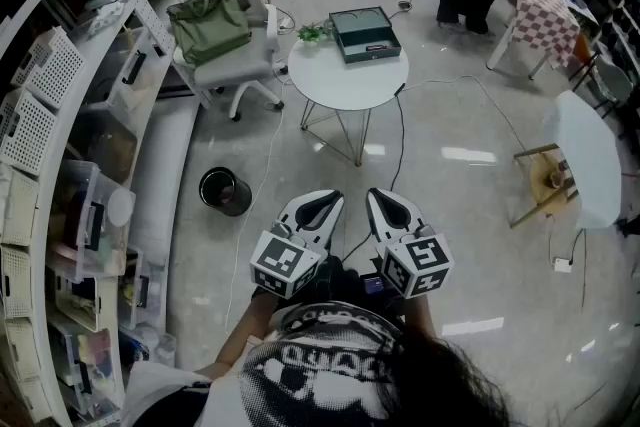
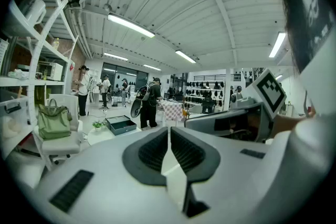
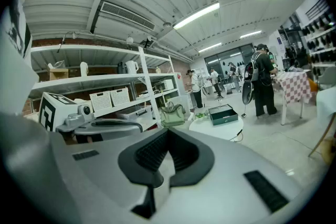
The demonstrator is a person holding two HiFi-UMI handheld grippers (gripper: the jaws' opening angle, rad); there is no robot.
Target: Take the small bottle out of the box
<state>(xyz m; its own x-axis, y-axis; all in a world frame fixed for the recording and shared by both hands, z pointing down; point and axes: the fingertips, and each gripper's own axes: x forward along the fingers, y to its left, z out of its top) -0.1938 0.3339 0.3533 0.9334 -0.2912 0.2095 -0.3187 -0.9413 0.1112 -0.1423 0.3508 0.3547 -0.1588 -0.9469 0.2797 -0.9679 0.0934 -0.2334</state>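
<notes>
Both grippers were closed and empty. Your left gripper point(image 1: 322, 205) had its jaws pressed together with nothing between them, and so did your right gripper point(image 1: 388, 205). You held them side by side, close to your body and well short of the round table point(image 1: 345, 93), pointing roughly level toward it. The box point(image 1: 365, 35) sat on the far half of the table top, lid open as far as I could judge, with a small plant point(image 1: 312, 32) just beside it at the table's left edge. I couldn't make out the small bottle in any view. Presumably it was inside the box, but the interior was too small and dark to confirm. The key relation: the box was straight ahead of you, across the near half of the table. It sat left of the jaw line in the left gripper view point(image 2: 121, 124) and right of it in the right gripper view point(image 3: 223, 114), so it fell between your two hands. Neither hand was clearly nearer, though the right one lined up slightly better from above. The box looked a bit wider across than deep, so its long side faced you. My read was that you needed to close on the table first.
</notes>
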